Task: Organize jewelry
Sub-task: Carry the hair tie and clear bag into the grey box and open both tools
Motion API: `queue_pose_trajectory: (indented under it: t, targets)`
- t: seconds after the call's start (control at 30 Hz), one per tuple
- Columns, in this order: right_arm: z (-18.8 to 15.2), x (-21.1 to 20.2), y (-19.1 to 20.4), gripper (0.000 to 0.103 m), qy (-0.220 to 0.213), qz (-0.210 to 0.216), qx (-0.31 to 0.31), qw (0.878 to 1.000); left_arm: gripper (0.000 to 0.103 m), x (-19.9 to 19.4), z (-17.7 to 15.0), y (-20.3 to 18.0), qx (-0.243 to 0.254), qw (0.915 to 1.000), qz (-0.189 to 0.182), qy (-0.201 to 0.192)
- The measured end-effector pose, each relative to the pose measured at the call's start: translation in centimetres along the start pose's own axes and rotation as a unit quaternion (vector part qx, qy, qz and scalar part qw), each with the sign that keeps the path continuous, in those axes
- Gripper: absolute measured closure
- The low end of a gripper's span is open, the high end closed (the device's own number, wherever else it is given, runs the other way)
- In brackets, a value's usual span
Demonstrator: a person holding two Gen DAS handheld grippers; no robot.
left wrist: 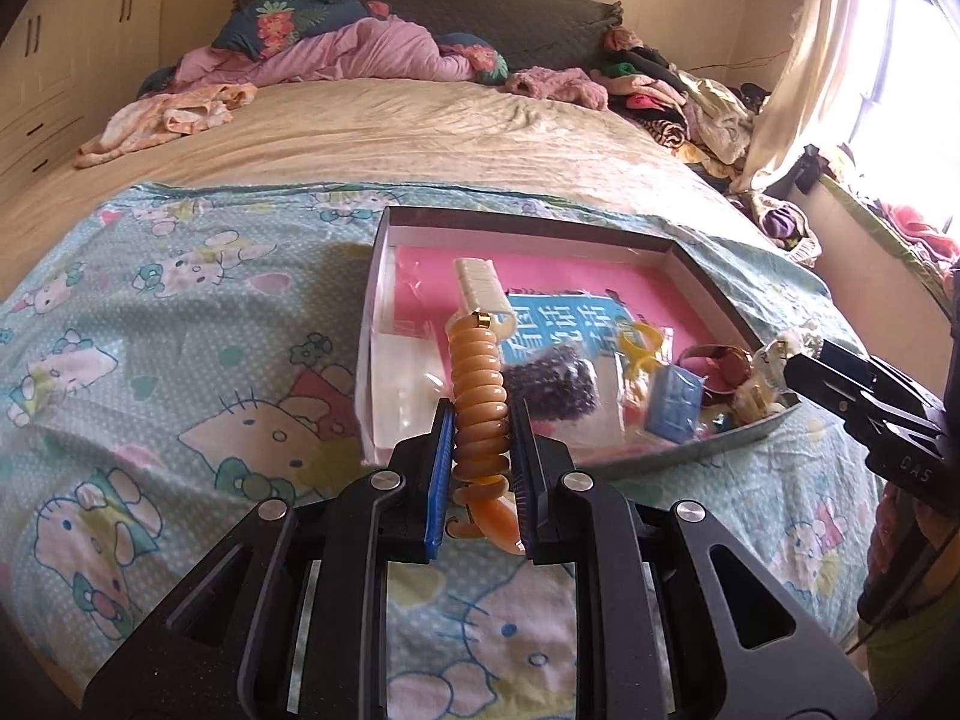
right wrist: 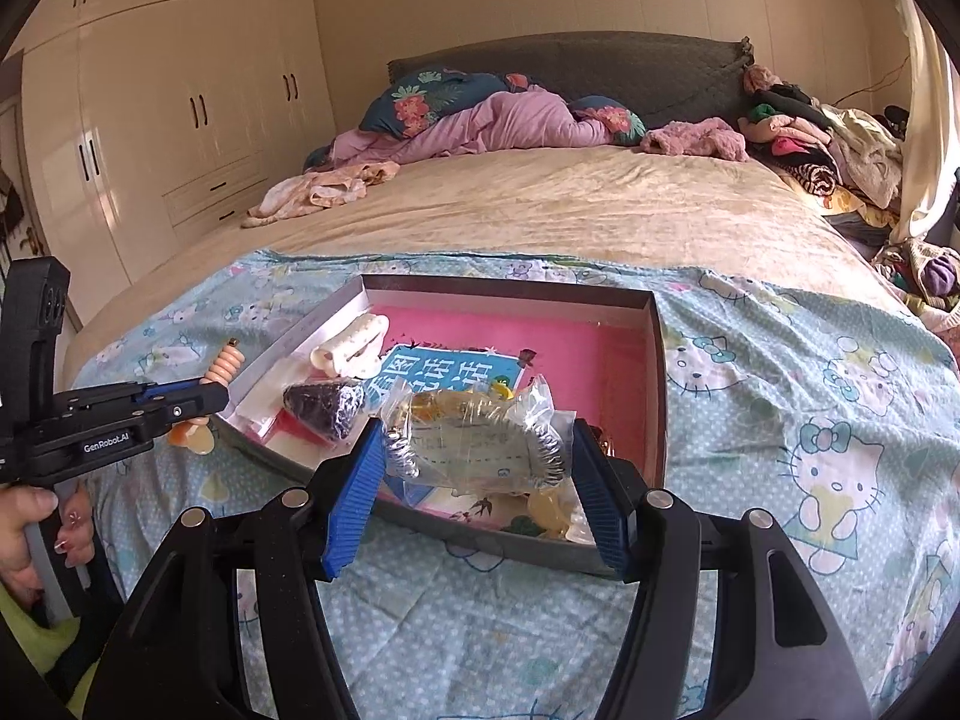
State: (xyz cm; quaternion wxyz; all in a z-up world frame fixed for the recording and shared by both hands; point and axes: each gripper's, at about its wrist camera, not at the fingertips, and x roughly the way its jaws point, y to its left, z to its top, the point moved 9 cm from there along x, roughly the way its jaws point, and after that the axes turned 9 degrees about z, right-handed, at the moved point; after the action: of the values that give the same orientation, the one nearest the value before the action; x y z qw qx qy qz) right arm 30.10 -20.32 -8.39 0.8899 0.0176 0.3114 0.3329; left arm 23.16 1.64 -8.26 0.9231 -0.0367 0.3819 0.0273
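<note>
My left gripper [left wrist: 480,420] pinches an orange coil bracelet [left wrist: 478,396], raised just in front of the box [left wrist: 690,264]; my right gripper [right wrist: 477,462] squeezes a clear packet [right wrist: 474,438] above the box's near end. Both point downward. Most trinkets lie jumbled inside, so sorting looks barely begun.

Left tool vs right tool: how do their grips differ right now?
The left tool pinches a narrow orange spiral hair tie, jaws nearly together. The right tool spans a wide clear plastic packet, jaws well apart. The hair tie stands upright; the packet lies crosswise. Both are held near the box.
</note>
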Motion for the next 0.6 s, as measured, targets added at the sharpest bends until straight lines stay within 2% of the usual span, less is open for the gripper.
queue_pose_trajectory:
  t: [0.6]
  targets:
    - [1.6, 4.7, -0.2, 0.043, 0.016, 0.005, -0.009, 1.000, 0.092, 3.9, 0.6, 0.4, 0.002, 0.9997, 0.012, 0.023]
